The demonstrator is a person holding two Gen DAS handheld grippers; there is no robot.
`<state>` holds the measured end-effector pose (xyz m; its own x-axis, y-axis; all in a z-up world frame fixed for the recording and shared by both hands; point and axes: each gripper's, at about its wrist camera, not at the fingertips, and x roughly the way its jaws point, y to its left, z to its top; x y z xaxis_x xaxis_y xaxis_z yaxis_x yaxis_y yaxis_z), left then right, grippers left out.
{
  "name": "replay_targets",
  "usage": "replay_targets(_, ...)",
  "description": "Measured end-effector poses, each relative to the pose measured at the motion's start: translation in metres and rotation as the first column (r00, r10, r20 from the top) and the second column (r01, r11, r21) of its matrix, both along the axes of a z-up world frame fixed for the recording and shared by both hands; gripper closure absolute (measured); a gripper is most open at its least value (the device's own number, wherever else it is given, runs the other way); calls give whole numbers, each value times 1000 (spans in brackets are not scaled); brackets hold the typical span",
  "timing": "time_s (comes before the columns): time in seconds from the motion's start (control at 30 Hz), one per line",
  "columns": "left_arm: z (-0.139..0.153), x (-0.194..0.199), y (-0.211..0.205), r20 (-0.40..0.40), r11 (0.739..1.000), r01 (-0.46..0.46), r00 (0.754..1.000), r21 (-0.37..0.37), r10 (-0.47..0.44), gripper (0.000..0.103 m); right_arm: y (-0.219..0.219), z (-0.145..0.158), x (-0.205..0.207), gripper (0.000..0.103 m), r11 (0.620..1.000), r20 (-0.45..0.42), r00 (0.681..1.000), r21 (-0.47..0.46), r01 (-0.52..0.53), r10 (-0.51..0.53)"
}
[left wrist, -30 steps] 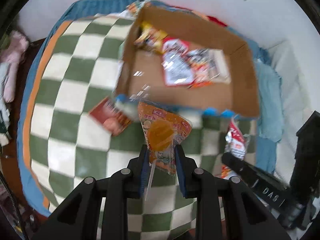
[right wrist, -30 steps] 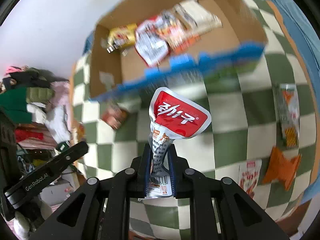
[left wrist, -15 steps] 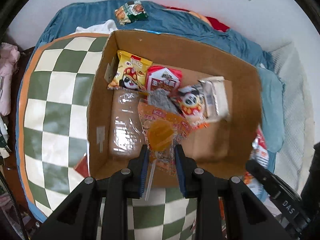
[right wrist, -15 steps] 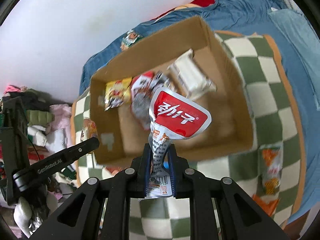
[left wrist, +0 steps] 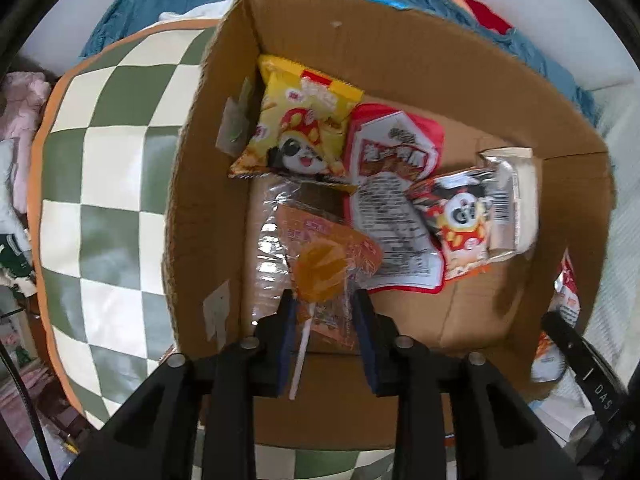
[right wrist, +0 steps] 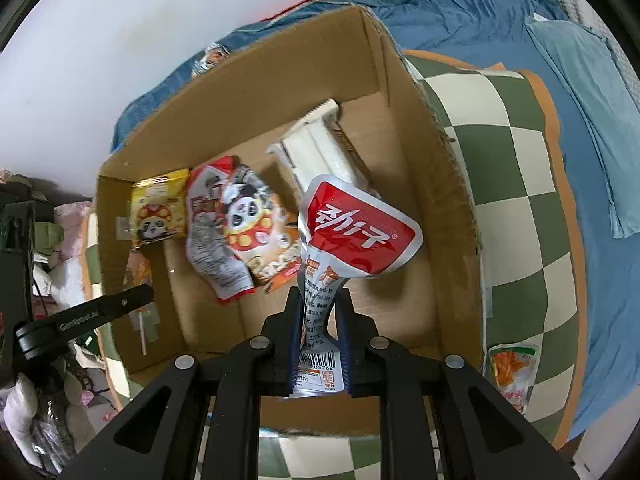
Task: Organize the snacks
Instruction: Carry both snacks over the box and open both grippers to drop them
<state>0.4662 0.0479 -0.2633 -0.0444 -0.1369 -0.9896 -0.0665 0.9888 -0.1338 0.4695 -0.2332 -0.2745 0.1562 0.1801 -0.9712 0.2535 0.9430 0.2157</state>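
Home bedroom, bed with rumpled blue sheet [right wrist: 472,20] against plain white wall [right wrist: 120,20], green-and-cream checkered blanket [left wrist: 108,184] spread on it, pile of clothes [left wrist: 20,112] heaped beside bed, cardboard box [left wrist: 400,52] of snack packets on top

The left gripper [left wrist: 325,316] is held clamped above the cardboard box [left wrist: 400,52]; the right gripper [right wrist: 320,320] is likewise clamped above it.

Checkered green-white quilt [right wrist: 516,168] over blue sheet [right wrist: 472,36]; pink clothes [left wrist: 20,96] left
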Motion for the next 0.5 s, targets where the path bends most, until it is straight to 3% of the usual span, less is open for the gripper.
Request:
replay_targets(0.1, 1, -3, -2, 10, 1000, 6, 1000, -6, -6, 64, -3, -7, 2, 84, 1000, -33, 999, -24, -3, 3)
replay_targets(0.13, 3, -4, -3, 17, 1000, 13, 1000, -2, -13, 59, -2, -8, 2, 78, 1000, -38, 999, -27, -7, 6)
replay_targets(0.23, 9, -7, -9, 42, 999, 33, 999, 12, -33, 41, 0, -8, 2, 32, 999, -35, 999, -35, -16, 15)
replay_targets(0.27, 13, -10, -11, 55, 999, 39, 998, 23, -40, 36, 1, -7, 1, 27, 999, -32, 999, -36, -19, 18)
replay_targets(0.33, 18, -12, -14, 72, 998, 45, 996, 35, -48, 28, 5, -5, -1, 27, 998, -28, 999, -51, -30, 28)
replay_targets(0.5, 33, -18, -15, 120, 997, 52, 991, 53, -58, 21, 13, 3, -5, 20, 994, -13, 998, -89, -56, 55)
